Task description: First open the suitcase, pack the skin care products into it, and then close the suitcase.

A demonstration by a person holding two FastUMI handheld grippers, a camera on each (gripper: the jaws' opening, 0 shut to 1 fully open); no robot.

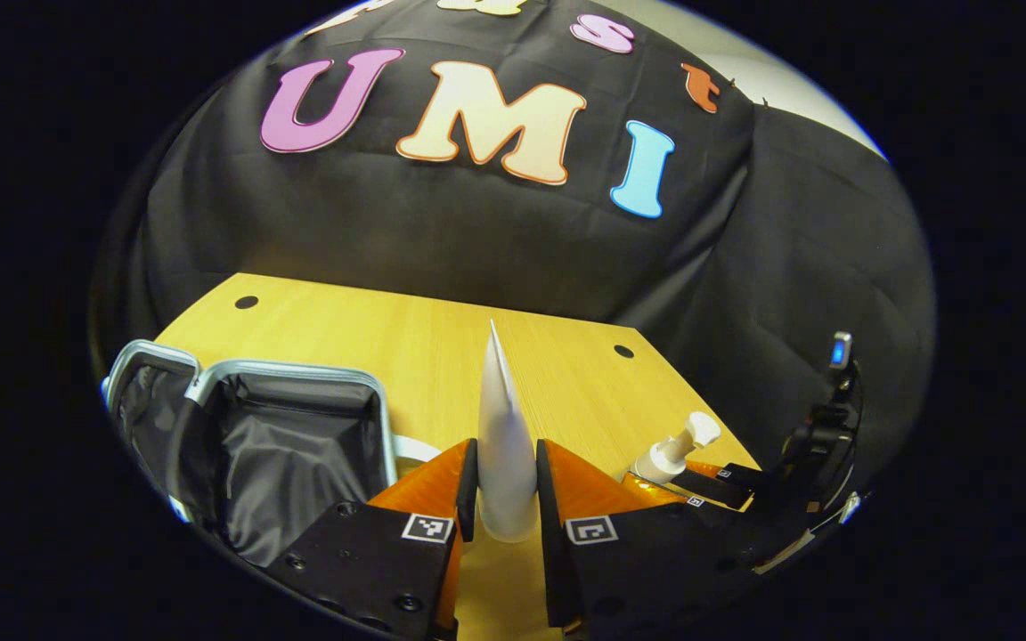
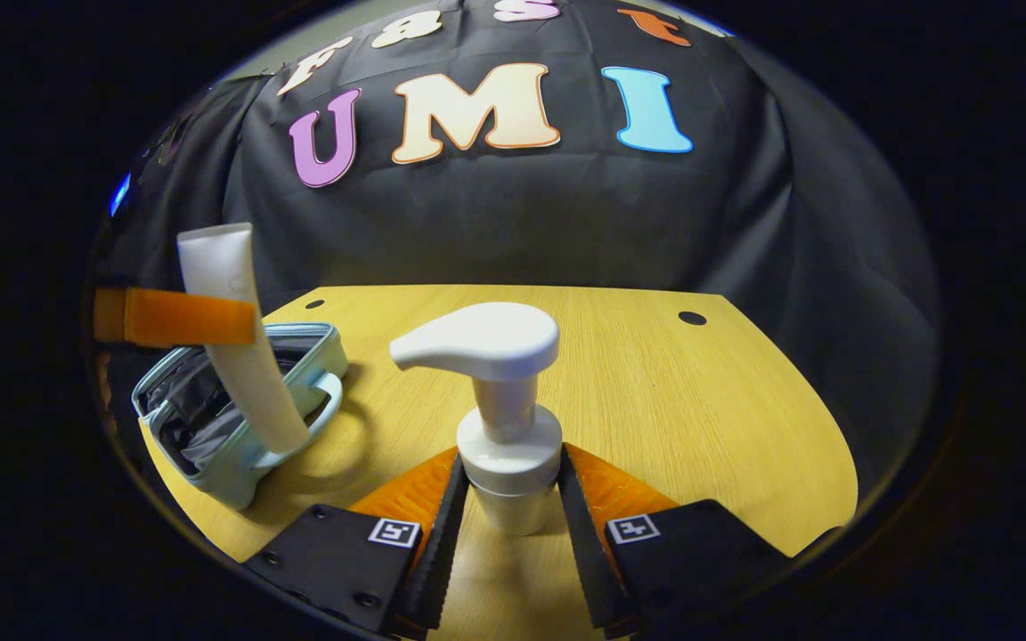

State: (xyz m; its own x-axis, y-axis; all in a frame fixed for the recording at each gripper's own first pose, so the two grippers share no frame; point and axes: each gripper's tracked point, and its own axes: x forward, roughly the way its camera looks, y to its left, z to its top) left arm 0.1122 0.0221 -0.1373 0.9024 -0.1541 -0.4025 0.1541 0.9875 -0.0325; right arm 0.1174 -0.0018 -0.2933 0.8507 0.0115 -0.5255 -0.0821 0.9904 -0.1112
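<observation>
Packing step underway, suitcase [image 1: 281, 445] already lying open. The tube [image 1: 506, 445] is sitting clamped between the left gripper [image 1: 506, 507] fingers, long axis upright, crimped end pointing up, cap down; suitcase is just to that gripper's left. The right gripper [image 2: 506, 516] is squeezing the pump bottle [image 2: 500, 418], standing upright, nozzle pointing to its left. Next, probably: swinging the tube over the suitcase and releasing.
</observation>
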